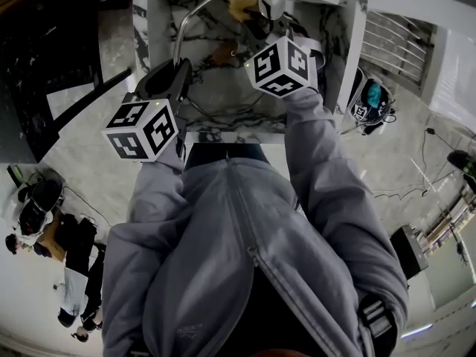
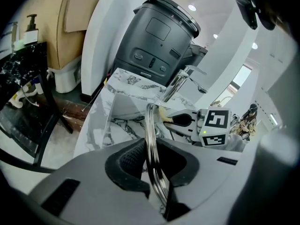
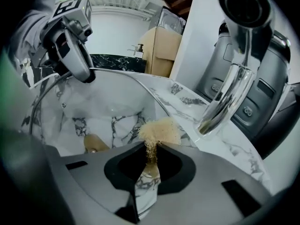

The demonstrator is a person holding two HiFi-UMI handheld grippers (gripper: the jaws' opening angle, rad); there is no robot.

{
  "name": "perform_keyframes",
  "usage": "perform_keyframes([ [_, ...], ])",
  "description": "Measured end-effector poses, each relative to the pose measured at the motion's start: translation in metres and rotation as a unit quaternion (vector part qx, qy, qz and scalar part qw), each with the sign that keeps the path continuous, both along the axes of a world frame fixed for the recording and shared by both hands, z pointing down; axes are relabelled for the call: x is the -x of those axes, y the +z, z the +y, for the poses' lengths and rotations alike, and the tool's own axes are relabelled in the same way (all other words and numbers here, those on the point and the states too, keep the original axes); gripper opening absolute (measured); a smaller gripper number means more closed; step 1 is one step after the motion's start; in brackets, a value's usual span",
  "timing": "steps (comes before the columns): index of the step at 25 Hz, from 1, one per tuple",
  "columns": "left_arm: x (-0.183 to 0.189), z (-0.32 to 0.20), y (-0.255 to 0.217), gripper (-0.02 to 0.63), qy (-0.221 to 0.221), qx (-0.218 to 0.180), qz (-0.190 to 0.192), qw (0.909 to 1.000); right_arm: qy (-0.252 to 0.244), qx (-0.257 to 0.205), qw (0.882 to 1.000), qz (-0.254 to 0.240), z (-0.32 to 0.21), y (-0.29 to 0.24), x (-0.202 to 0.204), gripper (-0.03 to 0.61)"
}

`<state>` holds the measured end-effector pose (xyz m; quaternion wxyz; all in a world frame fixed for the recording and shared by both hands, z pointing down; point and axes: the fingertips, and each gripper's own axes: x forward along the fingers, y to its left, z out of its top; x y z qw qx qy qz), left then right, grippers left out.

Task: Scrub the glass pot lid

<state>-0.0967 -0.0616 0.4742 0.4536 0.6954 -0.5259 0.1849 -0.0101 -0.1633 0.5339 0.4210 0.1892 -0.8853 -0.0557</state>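
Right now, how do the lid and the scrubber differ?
The lid is wide clear glass with a metal rim; the scrubber is a small tan fibrous tuft. The left tongs clamp the lid's rim; the right tongs pinch the scrubber. Both are held at the marble sink.

Items inspected: glass pot lid [image 3: 103,102], scrubber [image 3: 157,130].
The clear, metal-rimmed lid is held on edge over the marble sink [image 1: 238,99]; the tan fibrous scrubber is seen close to its rim.

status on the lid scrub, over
Left gripper shut on glass lid rim, over sink. Right gripper shut on tan scrubber, near lid, contact unclear. Faucet close beside it.
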Motion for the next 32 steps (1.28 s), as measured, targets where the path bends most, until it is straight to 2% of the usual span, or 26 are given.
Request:
perform_keyframes([
  [6, -0.001, -0.002, 0.002, 0.067, 0.000, 0.003, 0.001, 1.0000, -0.014, 0.014, 1.000, 0.003, 0.001, 0.014, 0.011, 0.055],
  [17, 0.001, -0.001, 0.004, 0.067, -0.014, 0.014, 0.001, 0.9998, -0.098, 0.066, 0.993, 0.031, 0.048, 0.027, 0.011, 0.055],
  [26, 0.000, 0.004, 0.007, 0.067, -0.023, 0.015, -0.003, 0.9996, -0.117, 0.096, 0.988, 0.036, 0.089, 0.032, -0.001, 0.055],
  [32, -0.001, 0.008, 0.010, 0.067, -0.026, 0.015, -0.003, 0.9995, -0.136, 0.131, 0.981, 0.040, 0.123, 0.034, -0.010, 0.055],
])
